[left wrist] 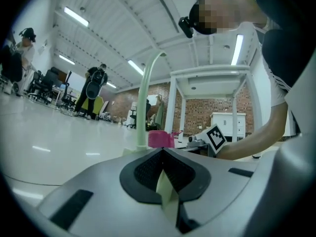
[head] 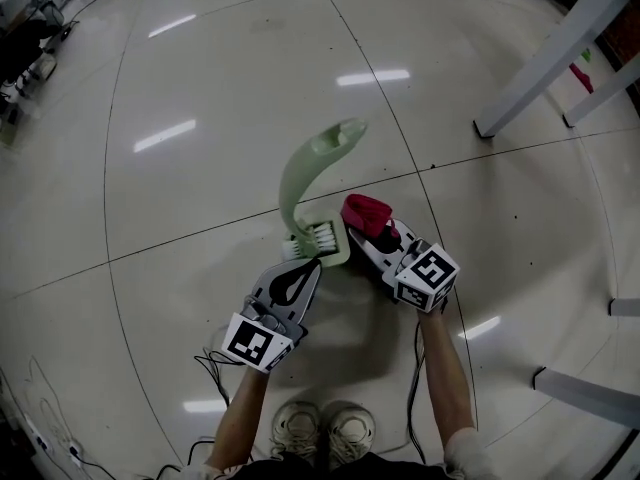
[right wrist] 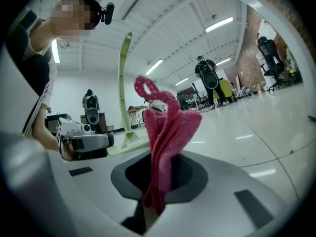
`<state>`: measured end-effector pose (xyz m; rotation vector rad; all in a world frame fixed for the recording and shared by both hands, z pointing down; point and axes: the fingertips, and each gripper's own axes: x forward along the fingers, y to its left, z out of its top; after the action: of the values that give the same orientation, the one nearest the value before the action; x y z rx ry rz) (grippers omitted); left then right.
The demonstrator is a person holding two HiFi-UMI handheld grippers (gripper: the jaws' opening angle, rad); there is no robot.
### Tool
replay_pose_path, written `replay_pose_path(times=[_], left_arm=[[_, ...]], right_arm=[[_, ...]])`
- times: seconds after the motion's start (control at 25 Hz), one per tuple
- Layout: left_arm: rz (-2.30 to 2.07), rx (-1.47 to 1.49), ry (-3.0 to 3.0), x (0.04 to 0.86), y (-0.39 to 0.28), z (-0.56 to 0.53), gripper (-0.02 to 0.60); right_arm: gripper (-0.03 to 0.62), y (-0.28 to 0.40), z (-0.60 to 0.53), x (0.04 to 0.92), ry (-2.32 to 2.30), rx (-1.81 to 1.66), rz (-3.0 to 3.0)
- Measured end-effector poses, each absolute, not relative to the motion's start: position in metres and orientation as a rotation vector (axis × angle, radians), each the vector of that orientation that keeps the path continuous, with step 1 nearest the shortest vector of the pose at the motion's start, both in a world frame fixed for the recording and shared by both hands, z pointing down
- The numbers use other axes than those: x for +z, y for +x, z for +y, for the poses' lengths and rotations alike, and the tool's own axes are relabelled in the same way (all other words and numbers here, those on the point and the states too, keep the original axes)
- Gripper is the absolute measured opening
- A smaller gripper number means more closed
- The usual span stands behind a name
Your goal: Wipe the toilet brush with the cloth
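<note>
A person is standing over a glossy floor (head: 200, 198), holding a gripper in each hand, both pointing roughly level and low to the ground.

The left gripper (head: 306, 266) is clamping its jaws together on a thin pale green edge at the foot of the toilet brush (head: 300, 173). The brush is sitting directly ahead of this gripper's tips, its white bristles (head: 318, 236) just beyond them.

The right gripper (head: 365, 236) is pinching a red cloth (head: 366, 211) between closed jaws, and the loose end is standing up in a bunch ahead of them.

The brush's handle (right wrist: 123, 83) is rising upright from the floor, its long axis vertical and curving over at the top. It is standing ahead and to the left of the right gripper, just beside the cloth; no view is showing whether the two are touching.

The cloth hand is probably needing to sweep leftward onto the handle, then travel along its height, while the left gripper is steadying the base.
</note>
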<state>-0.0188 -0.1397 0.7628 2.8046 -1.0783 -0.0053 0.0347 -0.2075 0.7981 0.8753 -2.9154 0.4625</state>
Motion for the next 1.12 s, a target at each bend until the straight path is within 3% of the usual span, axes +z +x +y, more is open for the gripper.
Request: replay_pose_path(times=[0.44, 0.8, 1.12], left_arm=[[-1.067, 0.022, 2.805, 0.764, -0.017, -0.14, 0.003], [-1.205, 0.097, 2.739, 0.773, -0.061, -0.146, 0.003], [-1.211, 0.221, 2.729, 0.803, -0.062, -0.136, 0.003]], right_arm=[[0.031, 0.041, -0.125, 0.807, 0.897, 0.651, -2.913], [0.031, 0.064, -0.12, 0.812, 1.486, 0.579, -2.665], [0.031, 0.032, -0.116, 0.806, 1.515, 0.48, -2.657]])
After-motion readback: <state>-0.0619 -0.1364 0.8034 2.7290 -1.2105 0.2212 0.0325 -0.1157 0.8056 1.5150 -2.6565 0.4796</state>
